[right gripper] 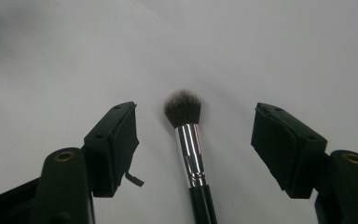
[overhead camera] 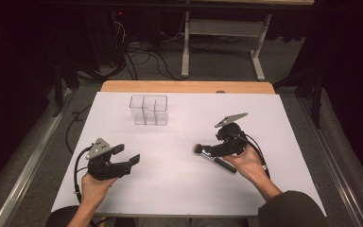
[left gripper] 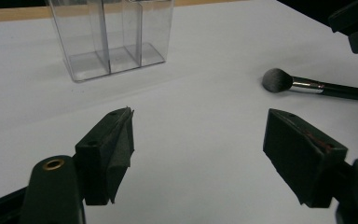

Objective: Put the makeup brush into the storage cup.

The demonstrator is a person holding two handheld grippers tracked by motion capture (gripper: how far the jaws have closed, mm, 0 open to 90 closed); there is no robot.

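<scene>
Brush (right gripper: 189, 140) between open right tongs (right gripper: 193, 140)

My high view looks forward and down on the whole table (overhead camera: 184, 189) from my side. The left gripper view sits low and close, facing the clear organizer (left gripper: 114, 39) and the makeup brush (left gripper: 314, 86). The right gripper view looks steeply down, very near, sharing that brush.

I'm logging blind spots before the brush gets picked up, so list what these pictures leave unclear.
- High view: the right gripper covers the middle of the makeup brush.
- Right gripper view: the bottom edge cuts off the brush's handle end.
- Left gripper view: the top edge cuts off the clear organizer, so its rim is unseen.
</scene>
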